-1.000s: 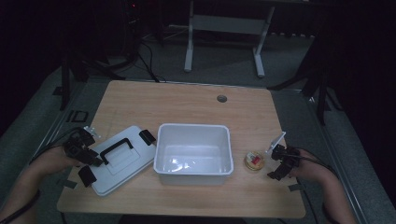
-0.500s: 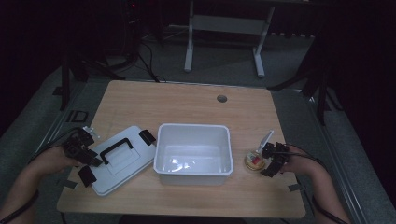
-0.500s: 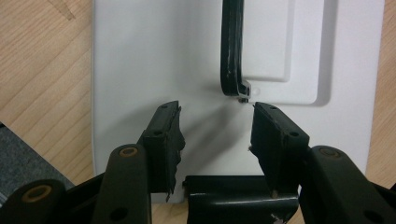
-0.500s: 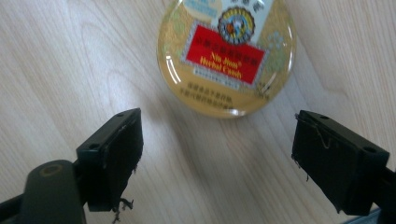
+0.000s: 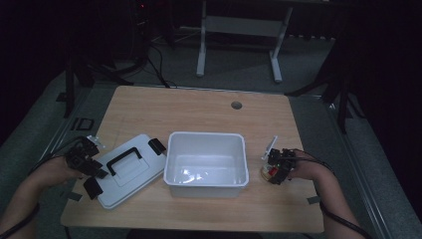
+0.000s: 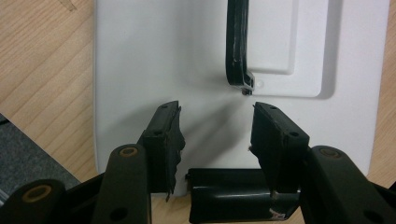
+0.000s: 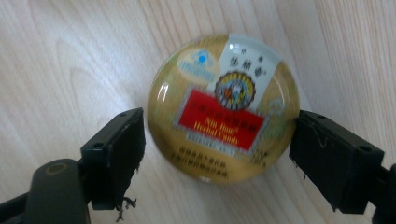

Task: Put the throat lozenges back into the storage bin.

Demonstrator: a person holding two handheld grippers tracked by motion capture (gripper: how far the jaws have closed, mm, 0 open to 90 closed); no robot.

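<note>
Nearest the person, the left tool (image 5: 82, 158) rests over the near-left end of the white lid (image 5: 130, 169), its jaws parted above the lid's flat surface and holding nothing. In the left gripper view a black latch (image 6: 233, 196) lies between the jaw bases, and the black carrying handle (image 6: 238, 44) runs away beyond the tips. This tool and the lid lie as they did half a second ago.

On the right, the right tool (image 5: 276, 169) is lowered over a round candy tin (image 7: 224, 107), gold with a red label. The jaws stand apart on either side of the tin, one just beside each edge; whether they touch it cannot be told. The tin lies flat on the wooden worktop (image 5: 199, 112), just right of the white storage bin (image 5: 207, 157). Compared with one second ago, the right hand (image 5: 306, 169) has shifted leftward toward the bin, so the tool now covers the tin in the high view.

The open bin stands mid-worktop, between lid and tin. Farther off, a round grommet hole (image 5: 236, 105) marks the far side of the worktop.
</note>
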